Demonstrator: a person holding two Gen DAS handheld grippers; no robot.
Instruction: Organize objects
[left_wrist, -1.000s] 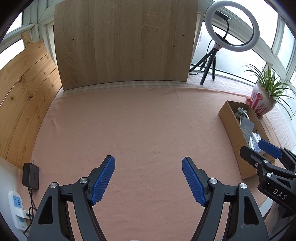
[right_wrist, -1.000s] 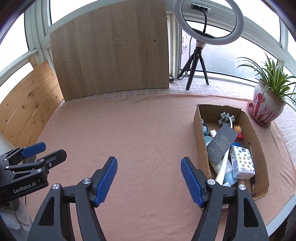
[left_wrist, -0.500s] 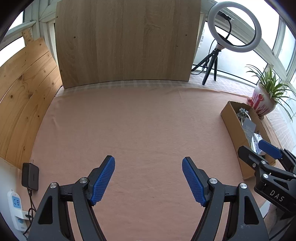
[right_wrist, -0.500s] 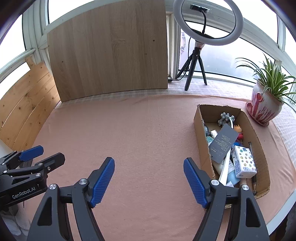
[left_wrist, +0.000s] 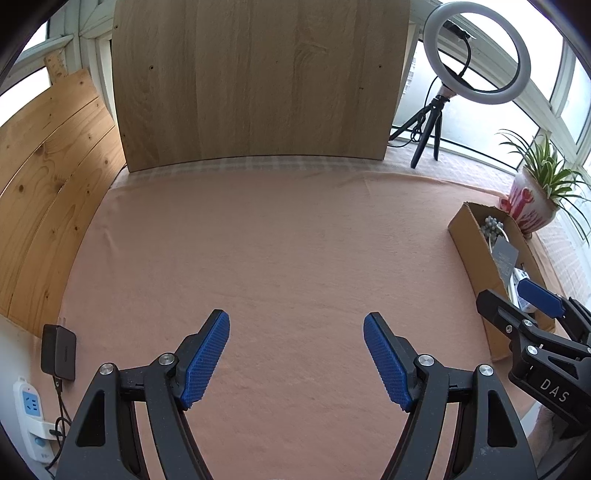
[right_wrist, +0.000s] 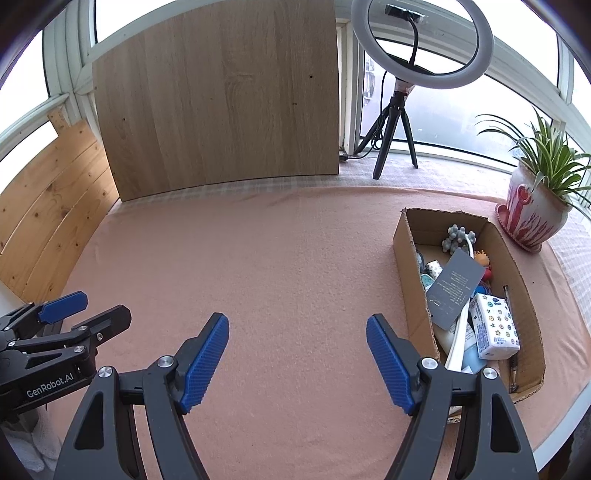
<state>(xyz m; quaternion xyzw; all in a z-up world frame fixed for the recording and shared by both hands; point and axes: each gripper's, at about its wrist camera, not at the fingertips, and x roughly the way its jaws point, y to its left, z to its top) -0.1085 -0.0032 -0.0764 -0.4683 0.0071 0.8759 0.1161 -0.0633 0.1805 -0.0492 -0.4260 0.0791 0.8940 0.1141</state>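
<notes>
While both grippers are hovering over the pink-covered bench (right_wrist: 258, 277), neither is carrying anything: the left gripper (left_wrist: 295, 354) is holding its jaws released and wide apart, and the right gripper (right_wrist: 297, 358) is doing likewise, with only bare cloth lying between the blue pads (right_wrist: 205, 363). Each is pointing down at a slant toward the bench, a posture that is probably keeping the working surface in sight. The task's things are all sitting in the cardboard box (right_wrist: 406, 280) on the right side of the bench, just beside the right gripper: a grey card (right_wrist: 456, 291) leaning across the heap, a patterned tissue pack (right_wrist: 495, 326), a grey knobbly toy (right_wrist: 458, 238) at the far end. Gathered thus, the objects are staying contained, which suggests the sorting is largely done, or else not begun. A potted plant (right_wrist: 535, 210) is standing beyond the box.
</notes>
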